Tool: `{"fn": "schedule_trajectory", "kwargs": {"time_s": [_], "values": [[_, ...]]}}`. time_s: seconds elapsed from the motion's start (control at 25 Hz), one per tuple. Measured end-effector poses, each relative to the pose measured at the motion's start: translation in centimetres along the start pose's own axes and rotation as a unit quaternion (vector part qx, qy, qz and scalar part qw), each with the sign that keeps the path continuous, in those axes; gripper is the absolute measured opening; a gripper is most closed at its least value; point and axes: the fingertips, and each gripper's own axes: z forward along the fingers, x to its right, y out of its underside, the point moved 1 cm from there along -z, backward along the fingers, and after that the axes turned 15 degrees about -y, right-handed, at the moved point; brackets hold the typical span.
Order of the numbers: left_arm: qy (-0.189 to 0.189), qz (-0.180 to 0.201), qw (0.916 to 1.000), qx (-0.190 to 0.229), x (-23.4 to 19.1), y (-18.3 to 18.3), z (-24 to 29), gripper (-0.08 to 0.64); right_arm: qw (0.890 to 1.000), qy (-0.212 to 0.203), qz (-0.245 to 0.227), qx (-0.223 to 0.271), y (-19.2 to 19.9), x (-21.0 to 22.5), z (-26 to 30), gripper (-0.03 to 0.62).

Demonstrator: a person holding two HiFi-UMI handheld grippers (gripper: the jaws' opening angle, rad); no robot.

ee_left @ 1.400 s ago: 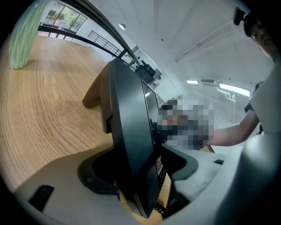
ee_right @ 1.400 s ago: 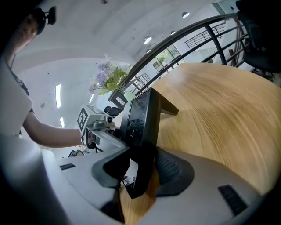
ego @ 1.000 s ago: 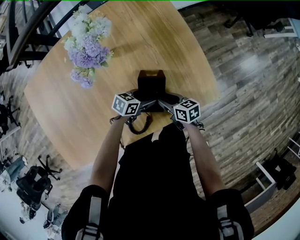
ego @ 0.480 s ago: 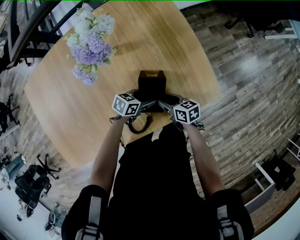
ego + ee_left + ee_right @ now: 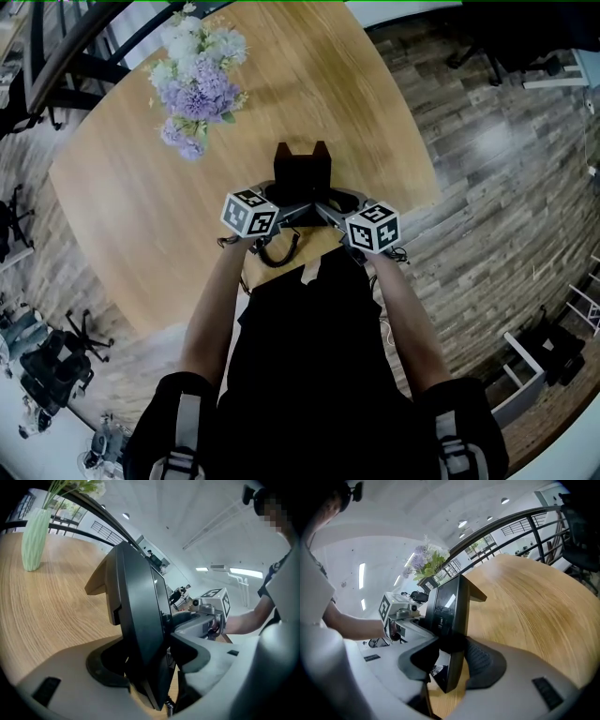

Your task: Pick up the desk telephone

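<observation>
Since both grippers are closed on the same thing, I'll start there: the left gripper (image 5: 150,663) has its fingers (image 5: 108,671) pressed on one side edge of the black desk telephone (image 5: 136,606). The right gripper (image 5: 451,660) squeezes the opposite edge between its ribbed pads (image 5: 486,662). So the phone sits right between the two sets of fingers, tipped up with its screen facing the person. Can't really tell whether its base still touches the wood.

Just behind the left fingers, toward the person, a curly black cord (image 5: 278,251) hangs over the near edge of the round wooden table (image 5: 141,187). Well beyond the fingers and off to the left there's a pale green vase (image 5: 34,538) of purple and white flowers (image 5: 199,86). Out past the right fingers, grey plank floor (image 5: 506,187) wraps around the table.
</observation>
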Motion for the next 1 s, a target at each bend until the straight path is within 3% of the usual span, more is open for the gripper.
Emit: {"fn": "schedule_trajectory", "kwargs": {"time_s": [0.56, 1.0], "values": [[-0.027, -0.018, 0.9979, 0.056, -0.7, 1.7, -7.7, 0.282, 0.999, -0.028, -0.036, 0.001, -0.7, -6.6, 3.5, 0.176], [-0.032, -0.032, 0.9939, 0.100, -0.1, 3.7, -11.2, 0.279, 0.997, -0.023, -0.072, 0.001, 0.3, -10.3, 4.6, 0.176]]}}
